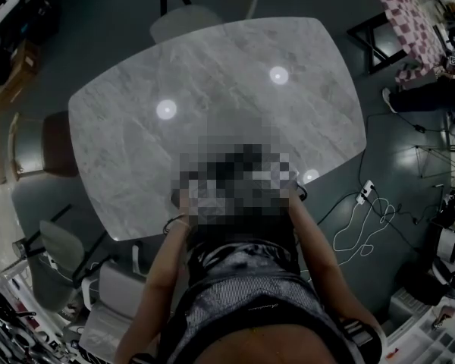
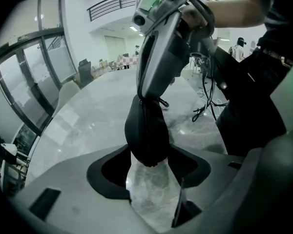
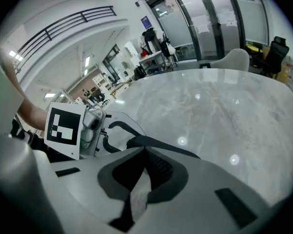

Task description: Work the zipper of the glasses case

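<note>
Black, smooth, rounded glasses case (image 2: 146, 133)

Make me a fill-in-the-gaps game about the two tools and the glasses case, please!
1. The glasses case is the colour ___.
2. The left tool holds one end of the ___ between its jaws.
3. The right tool has its jaws ___.

Missing words: black; glasses case; shut.

Marble table (image 1: 227, 74), chair (image 1: 186, 21), floor cables (image 1: 364, 230)
</note>
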Demonstrator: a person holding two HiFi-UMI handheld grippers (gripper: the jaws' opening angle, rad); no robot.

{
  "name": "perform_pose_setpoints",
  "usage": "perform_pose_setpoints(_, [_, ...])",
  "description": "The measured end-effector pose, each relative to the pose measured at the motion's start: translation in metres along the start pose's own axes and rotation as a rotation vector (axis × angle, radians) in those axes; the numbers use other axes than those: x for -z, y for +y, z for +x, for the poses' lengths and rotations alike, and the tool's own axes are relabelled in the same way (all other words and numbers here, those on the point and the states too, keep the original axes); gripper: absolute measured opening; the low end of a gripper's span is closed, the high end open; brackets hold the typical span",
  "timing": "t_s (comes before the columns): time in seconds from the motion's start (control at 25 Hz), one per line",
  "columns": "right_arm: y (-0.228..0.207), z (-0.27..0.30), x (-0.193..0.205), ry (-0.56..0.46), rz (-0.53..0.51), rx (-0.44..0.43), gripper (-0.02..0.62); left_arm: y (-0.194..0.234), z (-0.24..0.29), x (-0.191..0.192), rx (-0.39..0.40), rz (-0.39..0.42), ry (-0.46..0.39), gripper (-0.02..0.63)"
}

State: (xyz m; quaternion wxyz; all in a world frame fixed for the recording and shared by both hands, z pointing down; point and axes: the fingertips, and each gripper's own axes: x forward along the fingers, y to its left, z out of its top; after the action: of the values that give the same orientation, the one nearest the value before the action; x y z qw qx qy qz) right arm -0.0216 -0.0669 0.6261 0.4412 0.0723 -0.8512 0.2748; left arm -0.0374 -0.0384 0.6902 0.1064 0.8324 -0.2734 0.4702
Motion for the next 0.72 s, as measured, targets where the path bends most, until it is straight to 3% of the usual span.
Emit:
perform_pose_setpoints(0.48, [0.036, 0.007, -0.024, -0.031, -0.045, -0.114, 0.06, 0.013, -0.015, -0.005, -0.077, -0.024, 0.055, 0.238])
perform_pose_setpoints(0.72, [0.04, 0.011, -0.026, -0.002, -0.105, -0.102, 0.06, 0.014, -0.019, 0.0, -0.093, -0.033, 0.073, 0.238])
